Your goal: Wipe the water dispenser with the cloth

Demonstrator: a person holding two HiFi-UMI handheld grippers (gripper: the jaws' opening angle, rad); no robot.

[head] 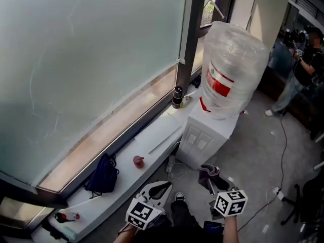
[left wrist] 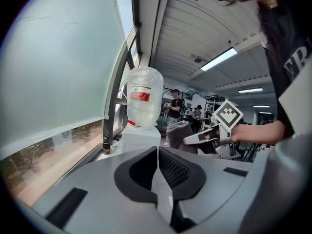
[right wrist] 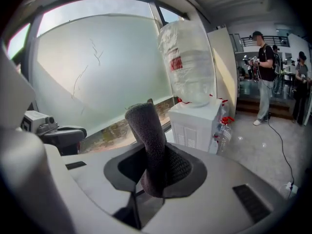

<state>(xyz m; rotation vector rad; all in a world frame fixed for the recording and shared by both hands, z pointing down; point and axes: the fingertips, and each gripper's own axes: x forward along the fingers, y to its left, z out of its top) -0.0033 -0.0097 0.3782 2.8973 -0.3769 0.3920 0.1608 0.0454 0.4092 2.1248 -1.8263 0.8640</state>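
Two grippers sit low in the head view, both well short of the water dispenser (head: 205, 130), which stands against the window ledge with a film-wrapped bottle (head: 230, 70) on top. My left gripper (head: 161, 187) points toward the dispenser's near left corner. My right gripper (head: 211, 175) points at its front, with the dark cloth (head: 208, 171) bunched at its tip. The frame's bottom edge cuts off both handles, and from up here I cannot make out the dispenser's taps.

In the left gripper view, the jaws are pressed together with nothing between them. The dispenser stands small and far ahead, and the right gripper crosses in front of it to the right, cloth raised.

In the right gripper view, the jaws are clamped on the cloth, which stands up from them as a rolled grey column. The dispenser is beyond it, to the right and well apart.

I judge the step in hand to be the approach. To do it well, I would bring the right gripper to the dispenser's top edge and lay the cloth's free end flat, so that fabric meets the casing and not the jaws. I would keep the left gripper clear of the bottle. The dispenser's far side is hidden in every view, and so is how much cloth is folded inside the roll.
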